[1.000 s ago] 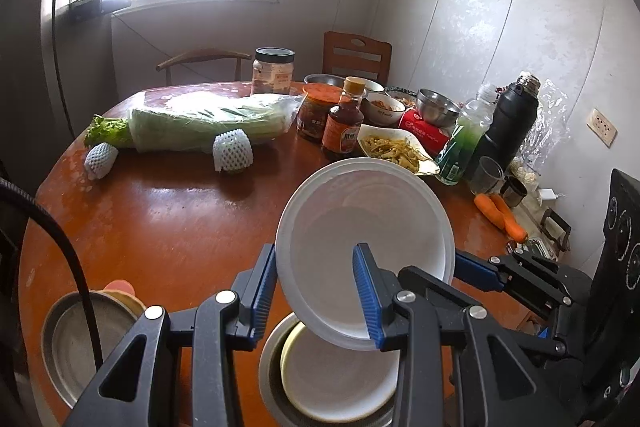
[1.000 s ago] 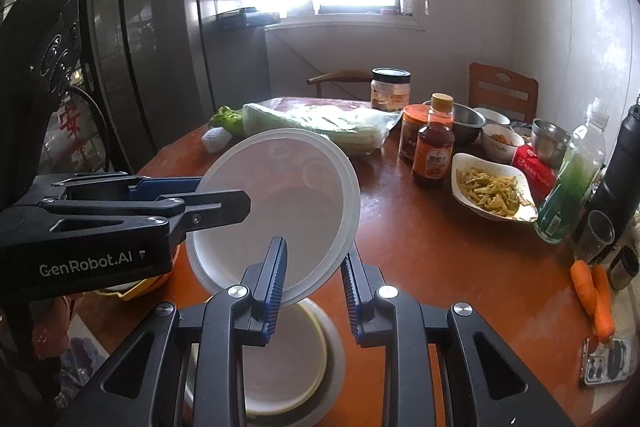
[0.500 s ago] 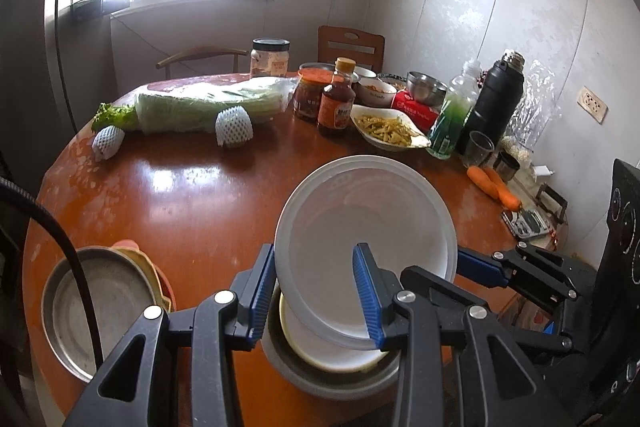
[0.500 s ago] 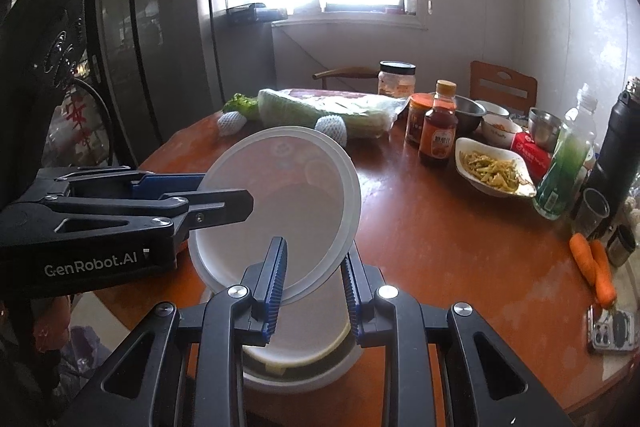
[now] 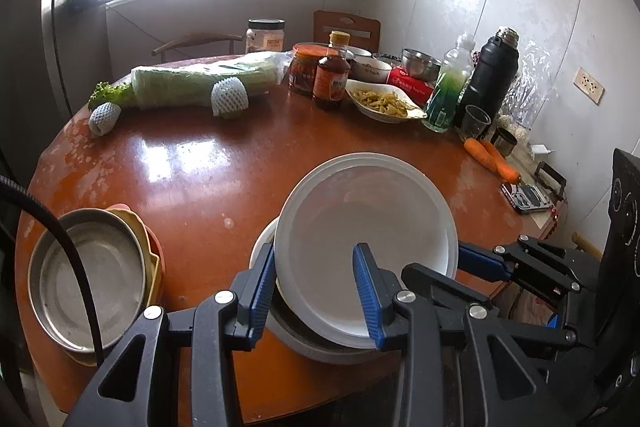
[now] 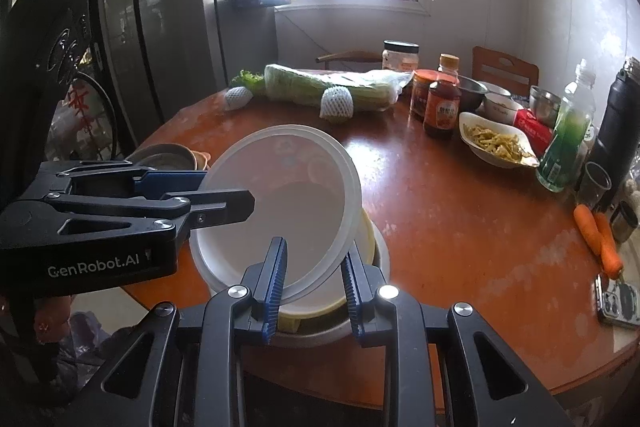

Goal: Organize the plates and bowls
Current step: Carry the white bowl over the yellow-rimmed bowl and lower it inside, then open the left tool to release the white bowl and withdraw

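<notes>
- The left gripper (image 5: 316, 291) points down at a slant over the near edge of the round wooden table (image 5: 192, 167), its blue pads pinching the near rim of a white plate (image 5: 366, 227).
- The right gripper (image 6: 314, 277) comes in from the other side, tilted down as well, and its pads pinch the same white plate at another part of the rim; in the right wrist view the plate (image 6: 280, 203) stands tilted, its far edge raised.
- The plate hangs just above a stack: a pale yellow-rimmed dish (image 6: 366, 239) lying in a metal bowl (image 5: 340, 353) at the table's near edge. Whether the plate touches the stack cannot be told.
- To the left sits a metal pan (image 5: 84, 275) nested on yellow and pink dishes.
- Well apart, across the table, lie a wrapped cabbage (image 5: 204, 77), a sauce bottle (image 5: 331, 77), a dish of food (image 5: 382, 101), a green bottle (image 5: 448, 91), a black flask (image 5: 494, 75) and two carrots (image 5: 490, 157).
</notes>
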`<move>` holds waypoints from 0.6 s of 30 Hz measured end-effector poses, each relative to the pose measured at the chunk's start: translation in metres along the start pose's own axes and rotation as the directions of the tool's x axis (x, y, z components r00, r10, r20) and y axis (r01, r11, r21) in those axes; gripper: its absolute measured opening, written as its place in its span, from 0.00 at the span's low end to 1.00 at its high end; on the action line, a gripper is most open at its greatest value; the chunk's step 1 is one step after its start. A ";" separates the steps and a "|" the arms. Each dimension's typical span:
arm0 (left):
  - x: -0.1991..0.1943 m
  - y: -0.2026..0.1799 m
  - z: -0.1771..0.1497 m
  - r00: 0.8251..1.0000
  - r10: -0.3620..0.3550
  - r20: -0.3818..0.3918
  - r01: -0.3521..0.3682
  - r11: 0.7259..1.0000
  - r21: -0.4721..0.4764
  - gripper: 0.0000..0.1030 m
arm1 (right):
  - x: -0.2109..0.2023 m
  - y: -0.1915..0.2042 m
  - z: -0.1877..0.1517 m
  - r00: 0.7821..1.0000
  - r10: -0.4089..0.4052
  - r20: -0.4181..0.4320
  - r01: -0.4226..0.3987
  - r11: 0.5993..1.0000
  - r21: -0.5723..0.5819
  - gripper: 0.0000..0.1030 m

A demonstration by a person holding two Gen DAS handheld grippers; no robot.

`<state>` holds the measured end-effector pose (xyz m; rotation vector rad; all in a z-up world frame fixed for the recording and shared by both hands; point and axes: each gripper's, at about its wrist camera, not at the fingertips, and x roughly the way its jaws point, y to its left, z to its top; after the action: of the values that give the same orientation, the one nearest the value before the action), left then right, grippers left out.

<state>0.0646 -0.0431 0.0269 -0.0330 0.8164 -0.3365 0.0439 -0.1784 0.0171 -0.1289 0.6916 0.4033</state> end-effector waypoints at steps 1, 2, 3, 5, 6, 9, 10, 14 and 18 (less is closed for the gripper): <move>0.001 0.000 -0.001 1.000 0.001 -0.002 -0.001 1.000 0.002 0.38 | 0.001 0.000 -0.001 1.000 -0.001 -0.003 0.001 1.000 0.000 0.28; 0.002 -0.001 -0.002 1.000 0.003 -0.004 -0.003 1.000 0.004 0.38 | 0.002 0.000 -0.002 1.000 -0.001 -0.006 0.001 1.000 0.003 0.28; 0.002 0.000 -0.003 1.000 0.003 -0.006 -0.003 1.000 0.003 0.38 | 0.002 -0.001 -0.003 1.000 0.000 -0.007 0.000 1.000 0.004 0.28; 0.004 -0.001 -0.005 1.000 0.006 -0.009 -0.006 1.000 0.004 0.38 | 0.004 -0.001 -0.005 1.000 0.001 -0.012 -0.001 1.000 0.006 0.28; 0.005 -0.001 -0.006 1.000 0.006 -0.011 -0.006 1.000 0.003 0.38 | 0.005 -0.001 -0.006 1.000 0.001 -0.013 -0.001 1.000 0.007 0.28; 0.008 0.000 -0.009 1.000 0.007 -0.019 -0.007 1.000 0.003 0.38 | 0.008 -0.002 -0.009 1.000 0.004 -0.022 -0.003 1.000 0.011 0.28; 0.009 -0.001 -0.009 1.000 0.007 -0.021 -0.007 1.000 0.003 0.38 | 0.009 -0.002 -0.010 1.000 0.004 -0.024 -0.004 1.000 0.012 0.29; 0.013 -0.001 -0.011 1.000 0.010 -0.028 -0.010 1.000 0.005 0.38 | 0.014 -0.005 -0.013 0.999 0.004 -0.037 -0.004 1.000 0.020 0.29; 0.016 0.000 -0.012 0.999 0.013 -0.036 -0.013 1.000 0.002 0.38 | 0.020 -0.005 -0.015 0.999 0.004 -0.050 -0.003 1.000 0.021 0.29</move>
<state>0.0659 -0.0469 0.0072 -0.0202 0.8515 -0.3263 0.0505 -0.1808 -0.0073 -0.1180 0.7457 0.3970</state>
